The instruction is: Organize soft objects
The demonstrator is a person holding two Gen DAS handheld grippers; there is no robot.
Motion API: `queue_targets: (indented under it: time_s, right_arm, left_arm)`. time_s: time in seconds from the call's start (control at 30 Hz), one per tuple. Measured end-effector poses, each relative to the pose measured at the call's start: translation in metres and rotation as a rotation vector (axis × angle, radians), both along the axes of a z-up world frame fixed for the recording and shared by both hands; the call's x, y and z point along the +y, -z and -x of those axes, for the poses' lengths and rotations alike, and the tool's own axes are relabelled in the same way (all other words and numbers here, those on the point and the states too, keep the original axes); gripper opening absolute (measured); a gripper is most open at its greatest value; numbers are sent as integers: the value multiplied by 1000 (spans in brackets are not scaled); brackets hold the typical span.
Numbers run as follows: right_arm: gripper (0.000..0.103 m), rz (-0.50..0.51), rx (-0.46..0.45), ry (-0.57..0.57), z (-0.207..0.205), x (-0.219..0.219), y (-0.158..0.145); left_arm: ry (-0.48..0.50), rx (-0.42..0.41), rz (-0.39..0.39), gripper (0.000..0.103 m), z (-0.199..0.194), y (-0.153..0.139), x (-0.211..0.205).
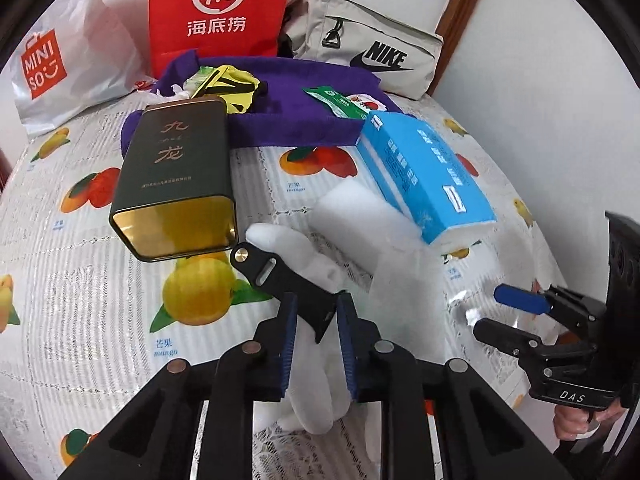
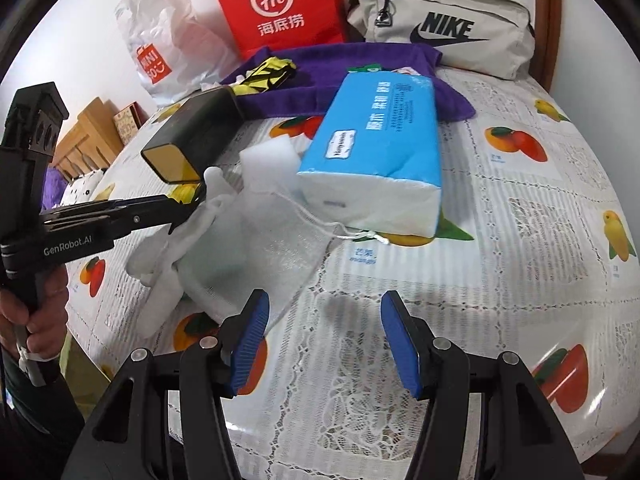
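Note:
My left gripper (image 1: 316, 312) is shut on a black watch strap (image 1: 280, 280) with a gold stud, held over white gloves (image 1: 312, 380); it also shows from the side in the right wrist view (image 2: 182, 210). A white mesh drawstring pouch (image 2: 256, 256) lies beside the gloves (image 2: 160, 276). My right gripper (image 2: 324, 320) is open and empty just right of the pouch, and shows in the left wrist view (image 1: 504, 312). A blue tissue pack (image 2: 380, 140) leans on a white sponge (image 2: 268, 158). A purple towel (image 1: 304, 116) lies behind.
A dark tea tin (image 1: 176, 176) lies on its side on the fruit-print tablecloth (image 2: 520, 240). A red bag (image 1: 220, 8), a white Miniso bag (image 1: 52, 64) and a grey Nike pouch (image 1: 368, 48) stand at the wall. Small packets (image 1: 348, 104) lie on the towel.

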State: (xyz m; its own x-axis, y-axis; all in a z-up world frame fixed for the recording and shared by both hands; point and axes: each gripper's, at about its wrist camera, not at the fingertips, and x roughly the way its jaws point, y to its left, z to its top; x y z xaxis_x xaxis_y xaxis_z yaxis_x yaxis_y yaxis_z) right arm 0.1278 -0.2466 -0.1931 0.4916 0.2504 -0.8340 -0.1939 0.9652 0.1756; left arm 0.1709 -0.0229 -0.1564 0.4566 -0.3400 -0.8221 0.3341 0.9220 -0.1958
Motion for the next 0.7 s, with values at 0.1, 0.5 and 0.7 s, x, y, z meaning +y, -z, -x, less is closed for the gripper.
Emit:
queue_targets:
  time_s: [0.1,0.5,0.7]
  right_arm:
    - [58,5,0,-9,0,3,0]
    - [58,11,19,-9,-2,2,7]
    - [58,2,21,0,-3,0,7]
  left_arm:
    - [16,-8,-48,42,1,1,-8]
    - [4,-23,-154,39,-11,21,-28]
    - [7,-37,-30,11,-7,5,-8]
